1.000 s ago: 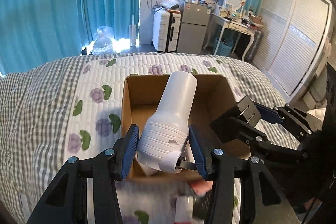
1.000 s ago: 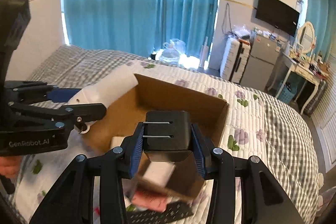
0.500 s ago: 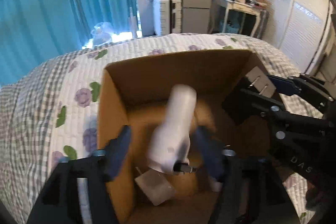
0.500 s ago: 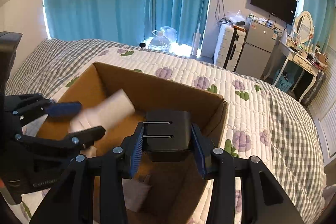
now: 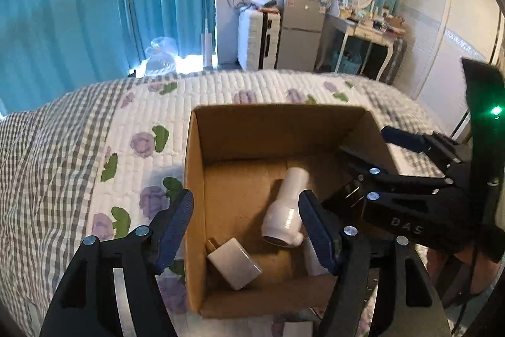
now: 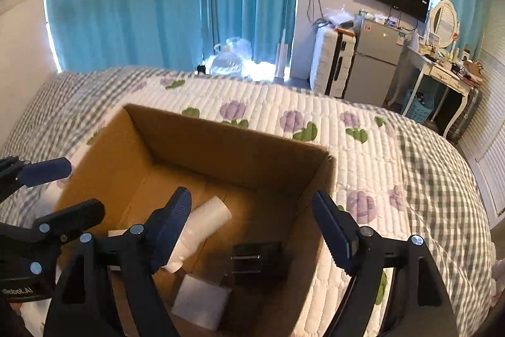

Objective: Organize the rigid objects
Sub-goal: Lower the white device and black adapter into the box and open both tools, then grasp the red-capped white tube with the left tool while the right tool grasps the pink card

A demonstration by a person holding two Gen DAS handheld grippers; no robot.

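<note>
An open cardboard box [image 5: 195,179] [image 6: 233,147] sits on the bed. Inside lie a white bottle-shaped device [image 5: 285,210] [image 6: 202,226], a white square adapter [image 5: 233,262] [image 6: 202,302] and a black plug adapter [image 6: 255,255]. My left gripper [image 5: 246,229] is open and empty above the box's near side. My right gripper [image 6: 252,229] is open and empty above the box, over the black adapter; it also shows in the left wrist view [image 5: 366,179], where it hides most of the black adapter.
The bed has a white floral quilt [image 5: 142,131] and a grey checked blanket [image 6: 442,195]. Beyond the bed stand teal curtains [image 5: 79,5], a white suitcase [image 5: 257,37], a small fridge [image 5: 300,37] and a dressing table [image 5: 369,30].
My left gripper opened and dropped the white device into the box. My right gripper opened and released the black adapter into the box. Both grippers have lifted above the box.
</note>
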